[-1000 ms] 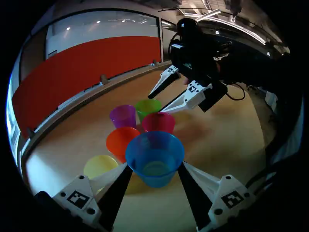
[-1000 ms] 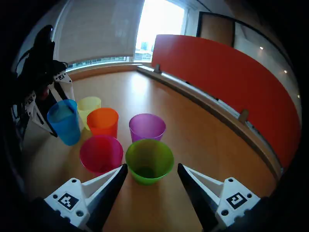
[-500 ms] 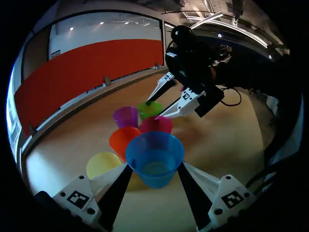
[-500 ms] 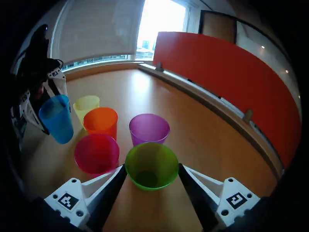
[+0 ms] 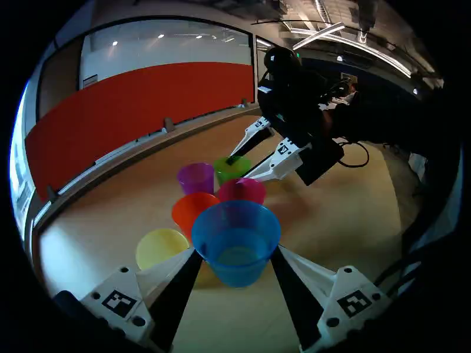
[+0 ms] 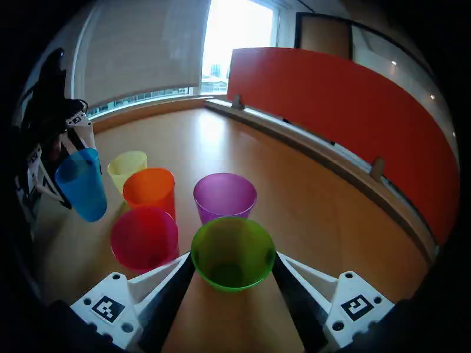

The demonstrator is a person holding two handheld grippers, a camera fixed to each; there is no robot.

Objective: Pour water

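Just beside the red cup (image 6: 144, 238), the green cup (image 6: 232, 253) stands between the fingers of the right tool (image 6: 233, 257), which are clamped against its wall on both sides. I cannot tell whether anything is in it. On the red cup's other side, the left tool (image 5: 235, 252) grips the blue cup (image 5: 235, 235) upright, with a little water (image 5: 238, 256) in the bottom. The blue cup looks raised off the surface (image 6: 306, 212).

Both cups look gripped and no pouring has begun, so this seems to be the approach. The next move calls for carrying the blue cup past the red cup until its rim is over the green one. It should then tilt slowly while the right tool steadies the green cup, since such light cups would tip easily.

Beyond the red cup, the orange cup (image 6: 150, 188), purple cup (image 6: 225, 197) and yellow cup (image 6: 126, 165) stand close together. The surface is smooth pale wood. Far beyond the red cup, a red panel (image 6: 353, 112) lines its edge, and a bright window (image 6: 235, 35) sits next to a drawn blind
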